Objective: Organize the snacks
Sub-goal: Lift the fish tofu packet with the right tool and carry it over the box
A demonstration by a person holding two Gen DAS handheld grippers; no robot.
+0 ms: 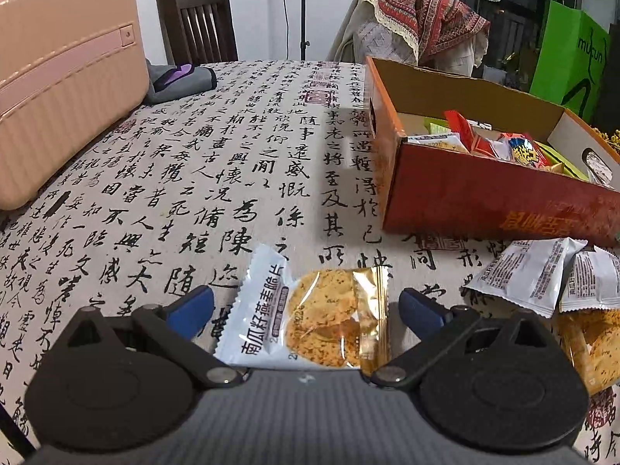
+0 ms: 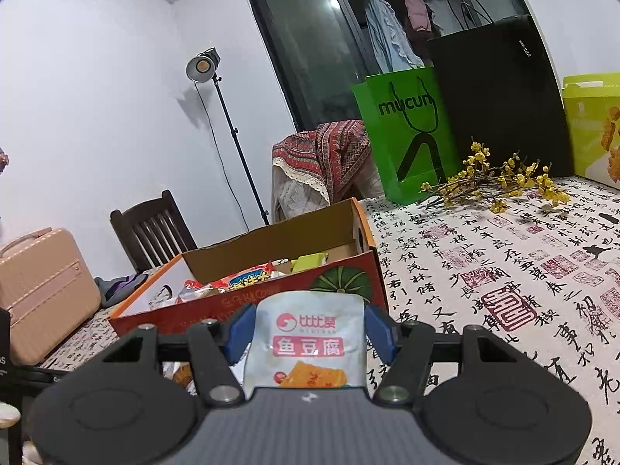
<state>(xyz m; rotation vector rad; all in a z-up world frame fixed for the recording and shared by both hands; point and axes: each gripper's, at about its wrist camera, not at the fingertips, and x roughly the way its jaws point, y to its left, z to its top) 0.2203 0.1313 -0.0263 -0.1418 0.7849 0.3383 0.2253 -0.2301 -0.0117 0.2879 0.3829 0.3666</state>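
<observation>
A white-and-clear packet with a golden cracker [image 1: 310,317] lies flat on the calligraphy tablecloth [image 1: 193,178]. My left gripper [image 1: 306,306] stands open over it, blue fingers [image 1: 192,308] wide of either end and not touching. To the right sits the orange-red cardboard box [image 1: 465,193] holding several snack packets. In the right wrist view my right gripper [image 2: 310,329] is shut on a white fish-tofu packet [image 2: 310,343], its blue pads pressing both edges, held in front of the box [image 2: 240,302].
More white packets [image 1: 542,275] and crackers [image 1: 596,345] lie right of my left gripper. A pink suitcase [image 1: 66,81] stands at the left, a dark chair [image 1: 197,23] behind the table. A green bag [image 2: 407,135], a black bag [image 2: 500,97] and yellow flower sprigs [image 2: 500,182] occupy the far right.
</observation>
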